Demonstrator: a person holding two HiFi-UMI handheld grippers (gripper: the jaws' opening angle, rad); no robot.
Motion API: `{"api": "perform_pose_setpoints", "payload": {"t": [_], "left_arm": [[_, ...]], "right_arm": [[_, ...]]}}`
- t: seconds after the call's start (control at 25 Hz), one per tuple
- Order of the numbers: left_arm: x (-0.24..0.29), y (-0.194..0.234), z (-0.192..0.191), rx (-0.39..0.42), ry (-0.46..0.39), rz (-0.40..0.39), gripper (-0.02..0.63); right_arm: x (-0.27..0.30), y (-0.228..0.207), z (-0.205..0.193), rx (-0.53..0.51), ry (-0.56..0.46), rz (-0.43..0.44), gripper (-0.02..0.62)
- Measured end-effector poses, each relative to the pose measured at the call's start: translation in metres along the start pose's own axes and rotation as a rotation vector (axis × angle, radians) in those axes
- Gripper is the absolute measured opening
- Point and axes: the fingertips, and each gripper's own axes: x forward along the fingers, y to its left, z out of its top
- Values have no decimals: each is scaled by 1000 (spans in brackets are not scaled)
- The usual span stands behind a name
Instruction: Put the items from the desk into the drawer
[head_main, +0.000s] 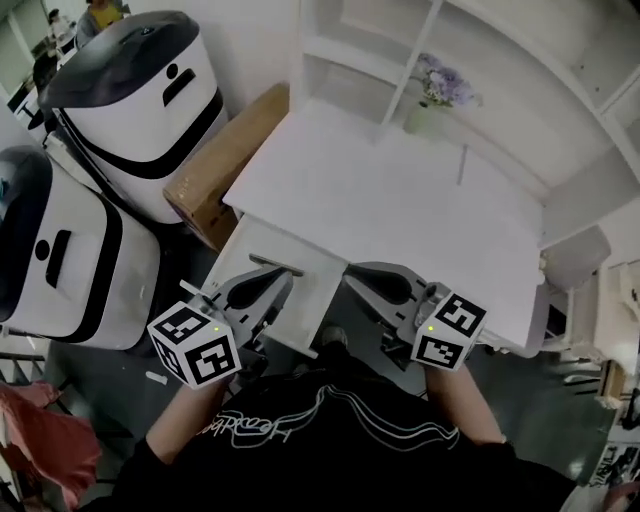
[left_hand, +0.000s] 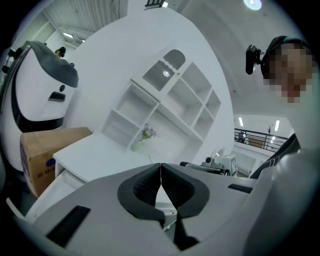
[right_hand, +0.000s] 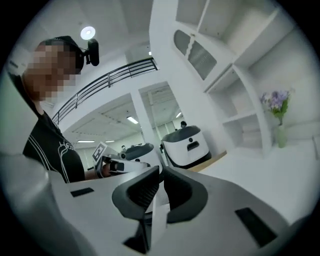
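Stick (head_main: 462, 167), maybe pen, on tabletop (head_main: 340, 200) near vase (head_main: 424, 119), toward front. Long axis front-to-back; tip end unclear. Likely light, stiff, slick, prone to roll: pinch mid-length, across axis. Vase upright at back, likely fragile, top-heavy: take low on body. Drawer (head_main: 300, 262) front left. Left tool (left_hand: 160, 172), right tool (right_hand: 161, 174) clenched, empty, well apart from both items.

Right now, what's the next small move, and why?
Probably open the right tongs and reach for the vase: it looks like the only item on the desk, and both the right tongs and the left tongs are shut and empty.
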Motion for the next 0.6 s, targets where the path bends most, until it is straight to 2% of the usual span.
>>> {"api": "perform_pose_setpoints", "payload": {"t": [0.12,0.28,0.48,0.6], "left_arm": [[8,-29,19,61,-7,-56,21],[13,-58,38,131,-28,-104,21],[14,-80,43,199,-47,-142,21],[16,-84,40,207,-49,-147,21]], "right_arm": [[-30,5,28,-73,-79,-97,54],[-57,12,53,-60,-178,-128,52],[-73,12,56,-57,-200,-182,48],[-77,12,52,-42,-202,-186,48]]}}
